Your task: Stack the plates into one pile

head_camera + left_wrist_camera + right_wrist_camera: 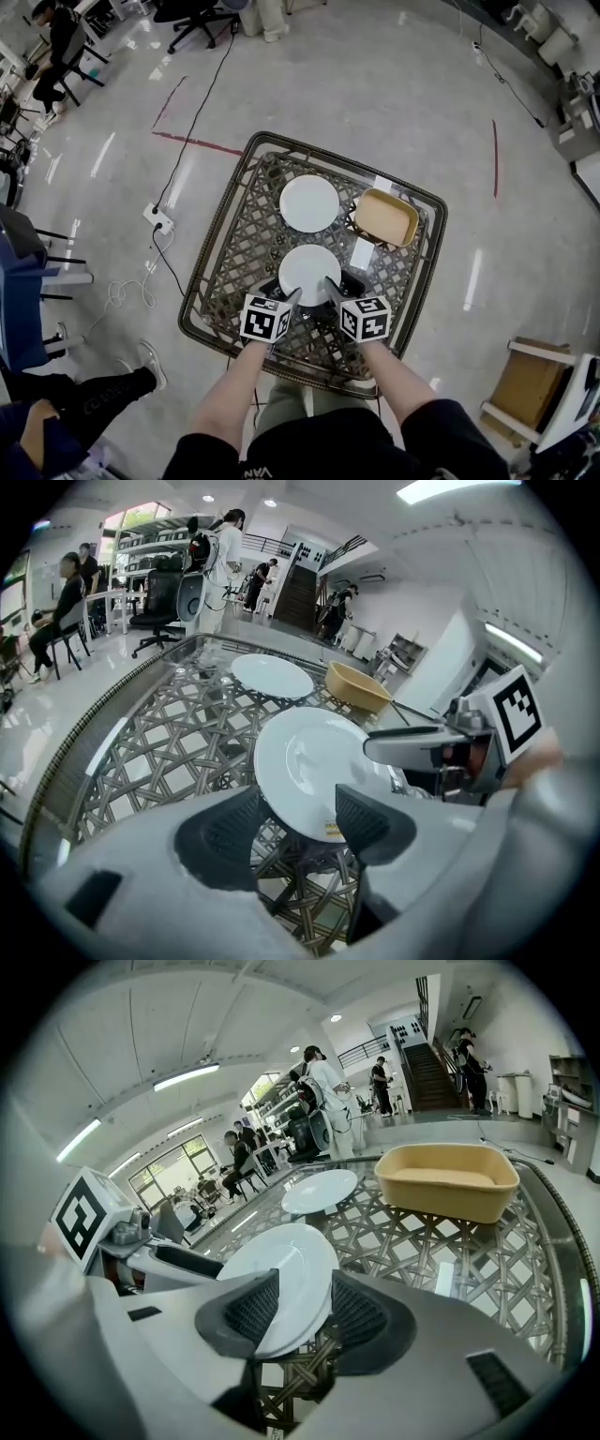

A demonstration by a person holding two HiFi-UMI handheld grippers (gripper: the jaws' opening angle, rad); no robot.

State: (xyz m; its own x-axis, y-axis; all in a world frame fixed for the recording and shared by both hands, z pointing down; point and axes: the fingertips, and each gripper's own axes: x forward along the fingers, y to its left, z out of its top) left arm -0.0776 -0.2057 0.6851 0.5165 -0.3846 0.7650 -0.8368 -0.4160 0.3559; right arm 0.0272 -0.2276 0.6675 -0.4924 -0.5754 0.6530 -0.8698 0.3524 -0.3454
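Left gripper (295, 822) and right gripper (292, 1309) straddle the front rim of the near plate (309, 267), fingers released around it; beyond that plate lie a second plate (308, 202) and a tan dish (385, 217).

Black sleeves (208, 454), grey left tongs (292, 298), right tongs (330, 287), ribbed black pads (221, 840), marker cubes (265, 319)

White near plate (308, 270) and far plate (308, 202), tan bin (385, 217) — dark lattice-weave table (211, 272) on pale grey floor (375, 84)
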